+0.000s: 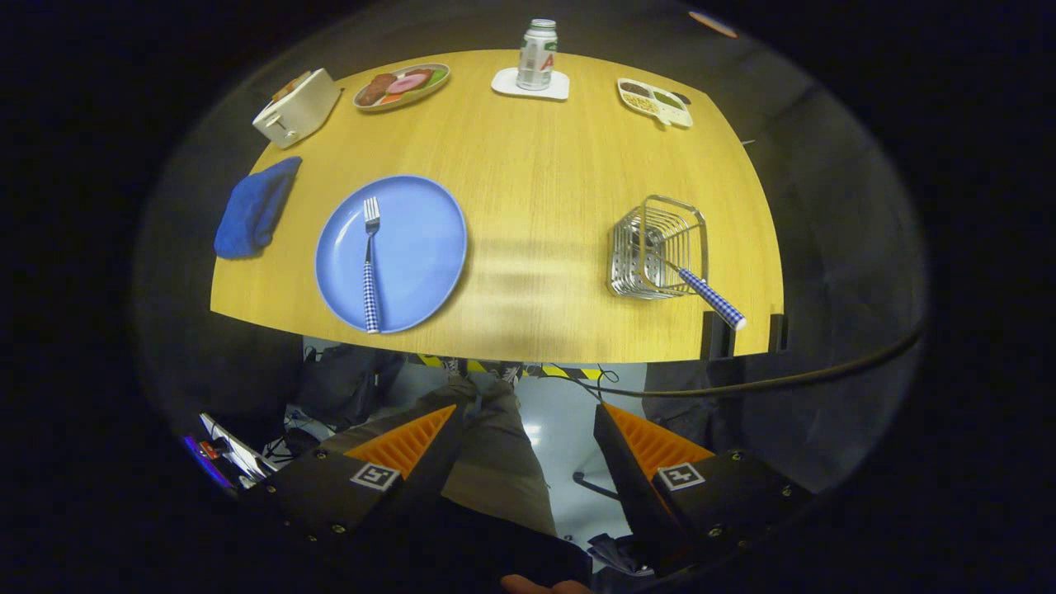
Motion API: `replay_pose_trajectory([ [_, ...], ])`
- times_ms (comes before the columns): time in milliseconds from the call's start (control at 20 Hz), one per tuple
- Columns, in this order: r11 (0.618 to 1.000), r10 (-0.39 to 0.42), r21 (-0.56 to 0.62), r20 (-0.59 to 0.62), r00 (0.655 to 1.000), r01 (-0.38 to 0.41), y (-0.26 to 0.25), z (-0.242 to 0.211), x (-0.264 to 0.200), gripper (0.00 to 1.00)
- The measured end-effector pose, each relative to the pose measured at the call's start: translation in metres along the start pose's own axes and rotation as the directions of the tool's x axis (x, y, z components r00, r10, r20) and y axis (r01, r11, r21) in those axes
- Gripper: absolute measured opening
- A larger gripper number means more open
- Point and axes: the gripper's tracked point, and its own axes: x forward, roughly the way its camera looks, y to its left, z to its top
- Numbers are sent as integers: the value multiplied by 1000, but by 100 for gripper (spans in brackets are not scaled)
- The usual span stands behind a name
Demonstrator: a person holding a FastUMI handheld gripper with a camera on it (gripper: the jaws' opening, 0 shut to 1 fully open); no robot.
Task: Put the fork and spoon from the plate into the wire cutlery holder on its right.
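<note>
Blue is the plate [391, 252] we see on the wooden worktop [528, 165], and the fork [370, 262] lies on it, tines away from us, its checked handle reaching the plate's near rim. Well to the right of the plate stands the wire cutlery holder [658, 247], and the spoon [701, 290] is already in it, leaning so its checked handle sticks out over the near right corner. Our gripper [528, 425] hangs back off the near edge of the worktop, above the floor, with its fingers spread wide and nothing between them. Beyond the plate we make out a folded blue cloth [254, 209], a toaster [297, 108], a dish of food [402, 86], a can [537, 54] on a coaster and a divided tray [655, 101].
</note>
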Motion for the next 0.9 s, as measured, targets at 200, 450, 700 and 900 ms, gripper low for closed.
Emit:
replay_pose_trajectory([
  [200,996,76,-61,117,990,-69,50,31,10,98],
  [450,987,135,-120,215,967,-111,92,61,19,98],
  [700,981,164,-146,251,954,-131,121,72,35,98],
  [900,980,179,-128,222,959,-153,140,72,53,98],
])
